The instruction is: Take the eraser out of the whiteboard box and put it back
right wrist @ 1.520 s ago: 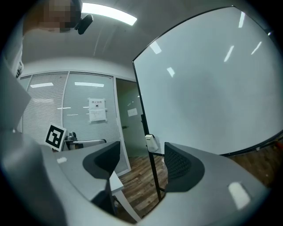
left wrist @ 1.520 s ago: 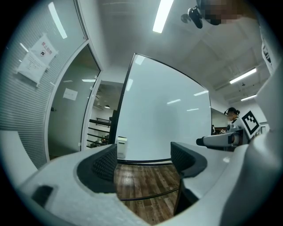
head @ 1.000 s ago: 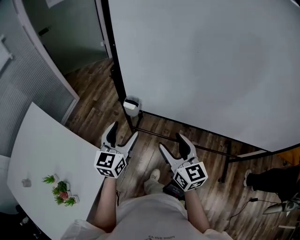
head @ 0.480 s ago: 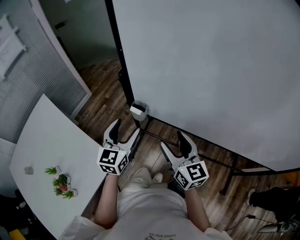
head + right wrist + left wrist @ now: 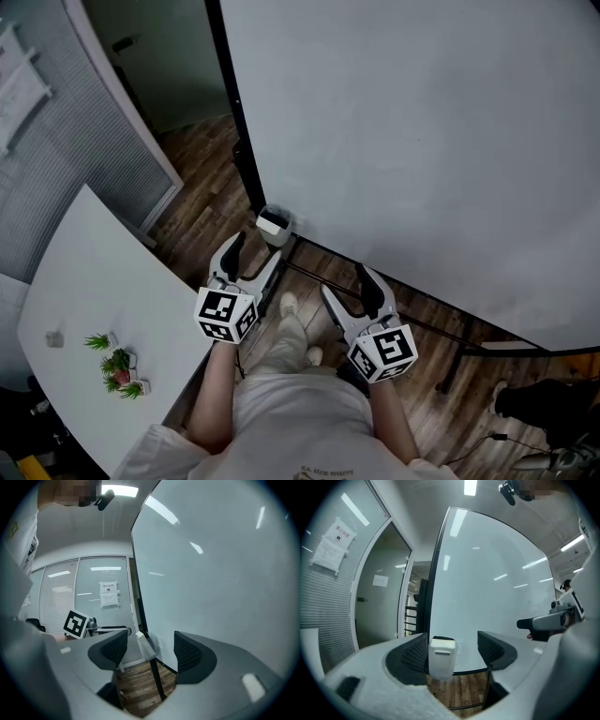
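The whiteboard box (image 5: 273, 225) is a small white holder at the lower left corner of the whiteboard (image 5: 422, 141). In the left gripper view the box (image 5: 441, 657) shows a dark strip along its top; I cannot tell if that is the eraser. My left gripper (image 5: 253, 255) hangs open just short of the box; its jaws have just been closing a little, with nothing between them. My right gripper (image 5: 345, 284) is open and empty, further right and below the board's bottom edge. From the right gripper view the box (image 5: 146, 645) lies ahead, left of centre.
A white table (image 5: 94, 300) with a small plant (image 5: 117, 367) stands at the left. The whiteboard's black frame and stand legs (image 5: 450, 328) cross the wooden floor. A glass partition (image 5: 84, 131) is at the far left. Another person's shoe (image 5: 539, 403) shows at the lower right.
Both grippers have moved forward towards the whiteboard's lower left corner, and the box now lies closer to the left gripper's tips. The person has stepped forward.
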A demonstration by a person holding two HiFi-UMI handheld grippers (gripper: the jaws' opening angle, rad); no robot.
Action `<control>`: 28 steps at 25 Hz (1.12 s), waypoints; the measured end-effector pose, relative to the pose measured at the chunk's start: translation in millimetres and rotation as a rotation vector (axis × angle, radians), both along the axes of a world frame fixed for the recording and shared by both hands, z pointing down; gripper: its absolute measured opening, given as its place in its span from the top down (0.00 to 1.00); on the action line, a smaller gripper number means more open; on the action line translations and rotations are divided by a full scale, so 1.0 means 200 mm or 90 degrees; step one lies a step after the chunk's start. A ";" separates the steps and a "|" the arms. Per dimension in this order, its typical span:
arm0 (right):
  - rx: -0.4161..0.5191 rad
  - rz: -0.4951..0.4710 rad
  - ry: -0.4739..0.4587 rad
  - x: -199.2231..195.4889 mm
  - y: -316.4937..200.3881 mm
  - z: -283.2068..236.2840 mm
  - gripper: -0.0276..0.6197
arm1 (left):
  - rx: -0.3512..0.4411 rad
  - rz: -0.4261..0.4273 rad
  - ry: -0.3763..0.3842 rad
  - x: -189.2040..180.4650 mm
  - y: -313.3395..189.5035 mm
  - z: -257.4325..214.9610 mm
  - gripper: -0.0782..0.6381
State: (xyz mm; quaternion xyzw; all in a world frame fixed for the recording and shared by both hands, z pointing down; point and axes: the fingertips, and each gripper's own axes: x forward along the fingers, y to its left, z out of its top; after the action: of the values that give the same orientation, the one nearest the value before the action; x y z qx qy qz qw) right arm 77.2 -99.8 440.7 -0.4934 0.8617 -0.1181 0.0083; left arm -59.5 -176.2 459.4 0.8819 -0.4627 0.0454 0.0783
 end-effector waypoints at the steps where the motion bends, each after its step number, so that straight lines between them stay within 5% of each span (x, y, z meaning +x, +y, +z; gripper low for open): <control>1: -0.002 0.002 0.002 0.01 -0.01 0.01 0.48 | -0.001 0.002 0.000 0.01 -0.01 0.00 0.44; 16: -0.025 -0.025 0.025 -0.01 -0.19 0.09 0.48 | -0.015 0.008 -0.025 0.07 -0.23 0.12 0.47; 28: -0.042 -0.056 0.022 -0.07 -0.27 0.13 0.49 | 0.034 0.013 -0.050 0.12 -0.30 0.10 0.54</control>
State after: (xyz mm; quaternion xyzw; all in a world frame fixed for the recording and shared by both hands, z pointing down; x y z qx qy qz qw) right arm 62.8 -153.8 466.3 -0.4568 0.8784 -0.1380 -0.0280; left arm -36.3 -236.0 480.0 0.8860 -0.4572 0.0681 0.0359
